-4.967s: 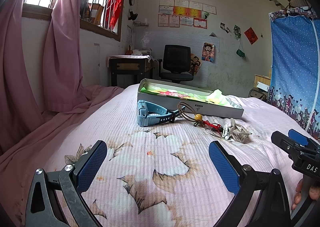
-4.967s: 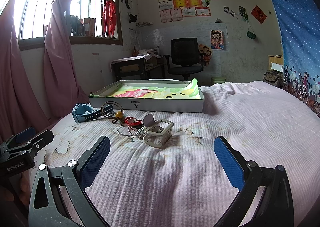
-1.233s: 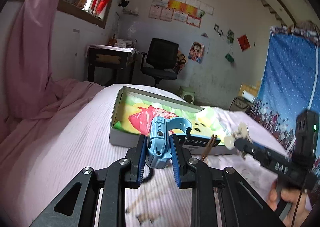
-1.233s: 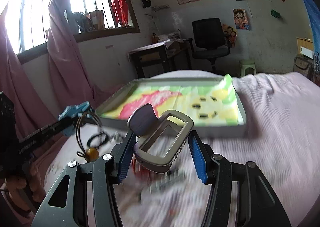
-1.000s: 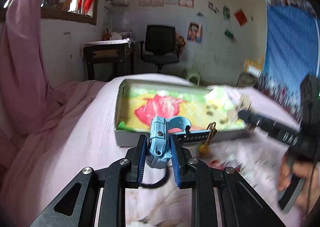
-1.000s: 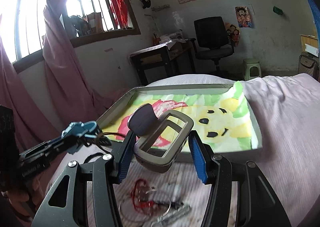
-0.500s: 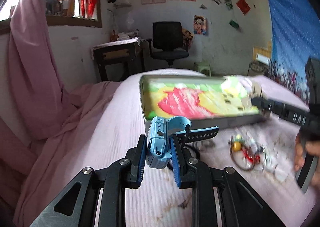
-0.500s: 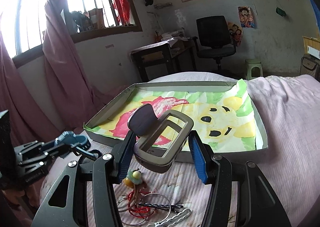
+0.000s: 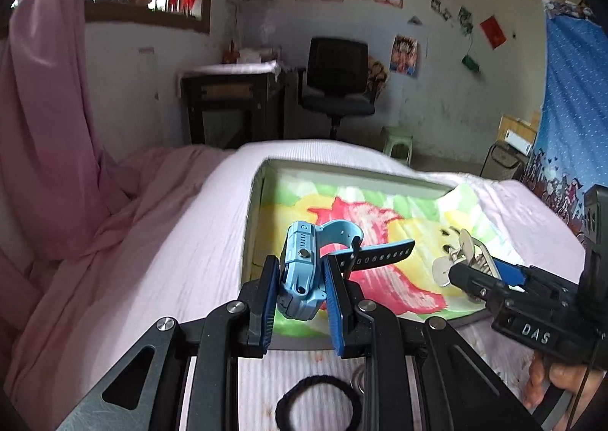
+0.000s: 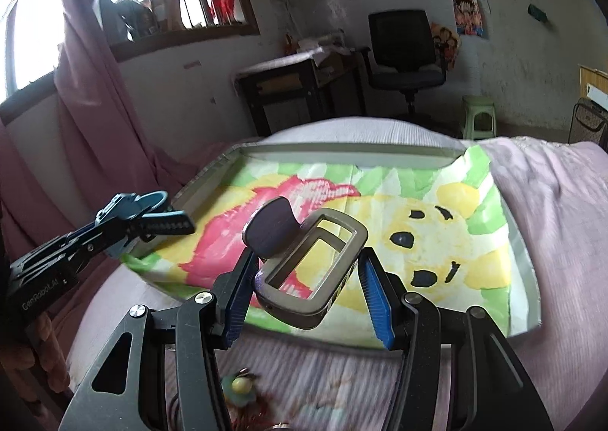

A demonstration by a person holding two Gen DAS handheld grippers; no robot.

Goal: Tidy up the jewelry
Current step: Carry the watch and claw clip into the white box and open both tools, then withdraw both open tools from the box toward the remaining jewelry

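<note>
Left tongs (image 9: 300,292), lower centre of the left wrist view, are clamped on the blue watch (image 9: 304,267); its strap projects right over the tray (image 9: 252,203). Right tongs (image 10: 304,290), lower centre of the right wrist view, are clamped on the grey clip (image 10: 311,271), above the tray's near edge on the bed (image 10: 562,210).

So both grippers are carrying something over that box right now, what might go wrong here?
The blue watch is pinched only at its body in the left gripper, strap dangling, so it could twist or slip. The grey clip sits tilted in the right gripper and may pop out. Both hang near the box edge and could land outside.
</note>
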